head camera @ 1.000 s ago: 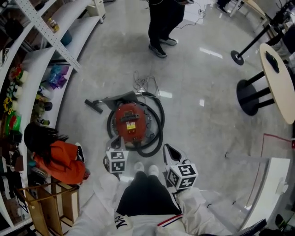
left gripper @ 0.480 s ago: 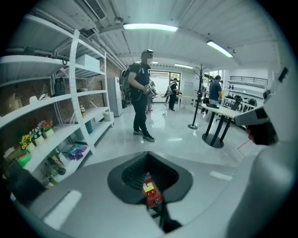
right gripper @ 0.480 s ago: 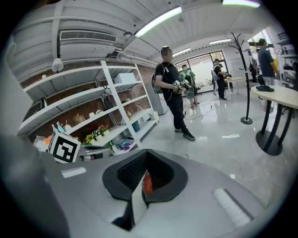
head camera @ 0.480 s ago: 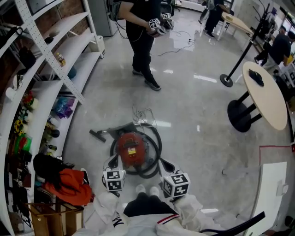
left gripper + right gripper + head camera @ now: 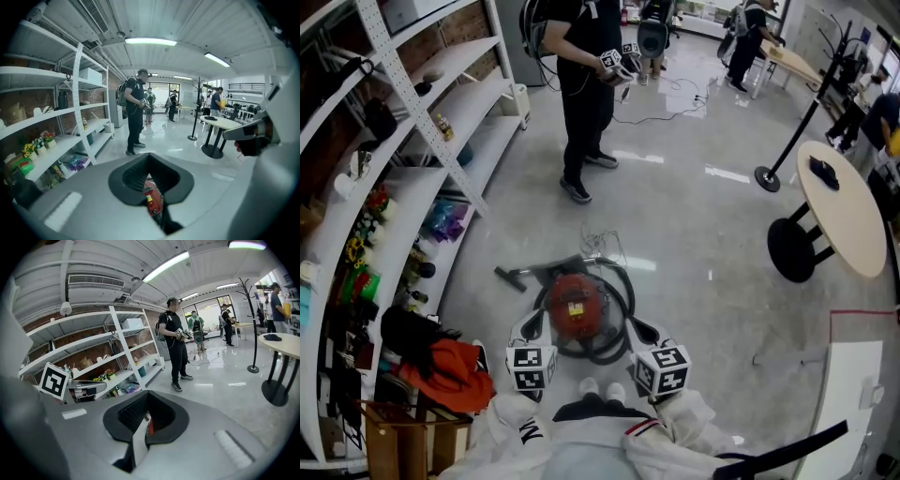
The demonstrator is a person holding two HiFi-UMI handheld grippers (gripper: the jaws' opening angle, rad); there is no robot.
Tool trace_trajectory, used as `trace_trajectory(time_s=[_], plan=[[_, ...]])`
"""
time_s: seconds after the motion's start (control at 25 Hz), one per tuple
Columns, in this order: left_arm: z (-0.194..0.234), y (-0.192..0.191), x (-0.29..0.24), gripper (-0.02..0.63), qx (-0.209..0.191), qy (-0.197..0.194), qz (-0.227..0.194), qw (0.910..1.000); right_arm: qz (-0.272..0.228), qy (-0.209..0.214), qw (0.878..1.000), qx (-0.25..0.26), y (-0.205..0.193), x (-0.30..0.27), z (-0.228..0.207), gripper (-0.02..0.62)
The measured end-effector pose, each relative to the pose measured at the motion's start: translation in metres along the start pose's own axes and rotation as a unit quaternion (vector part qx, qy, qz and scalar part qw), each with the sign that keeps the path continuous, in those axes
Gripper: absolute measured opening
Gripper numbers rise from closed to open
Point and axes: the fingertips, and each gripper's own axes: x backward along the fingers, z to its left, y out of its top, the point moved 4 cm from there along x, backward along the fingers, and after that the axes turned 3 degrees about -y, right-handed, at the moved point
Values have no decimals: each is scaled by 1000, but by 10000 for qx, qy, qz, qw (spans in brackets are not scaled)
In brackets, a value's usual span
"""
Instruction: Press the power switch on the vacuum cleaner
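In the head view, the vacuum cleaner (image 5: 574, 307) sits on the floor (image 5: 712, 253) just in front of my feet. It looks smaller and farther than a second ago, so I judge that I have straightened up and drawn away from it. My left gripper (image 5: 525, 328) is at its near left side and my right gripper (image 5: 639, 330) at its near right side, both above the black hose (image 5: 621, 317) and not touching the red body. I cannot see the power switch from here, and I cannot say if it is pressed or not. For a press I must go down again.

There is open floor to the right and far of the machine. On the left the shelves (image 5: 403, 216) stand near, and an orange cloth (image 5: 450, 370) lies near my left foot. A standing person (image 5: 581, 94) is at the far side, well apart, and the round counter (image 5: 839, 197) is far right.

In the left gripper view, my fingers are together with only a thin slit between them and hold nothing. The vacuum cleaner (image 5: 152, 199) shows red through the opening, below.

In the right gripper view, these fingers are also brought together and empty. Only a red sliver of the vacuum cleaner (image 5: 149, 426) appears in the opening, so this gripper is aimed a little off it.
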Motion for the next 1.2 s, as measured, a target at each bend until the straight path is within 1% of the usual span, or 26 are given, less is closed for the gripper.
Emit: trace_trajectory(time_s=[0.2, 0.52, 0.92, 1.2], plan=[[-7, 18, 13, 0, -42, -53, -152, 9999, -119, 54, 9999, 79, 13, 10, 5, 2], [-31, 47, 31, 0, -205, -156, -476, 9985, -344, 84, 9994, 69, 27, 34, 3, 2], [-41, 29, 52, 0, -98, 67, -418, 9991, -318, 310, 9990, 71, 17, 43, 3, 1], [-46, 22, 63, 0, -84, 92, -350, 9993, -349, 399, 9986, 80, 17, 46, 4, 2]])
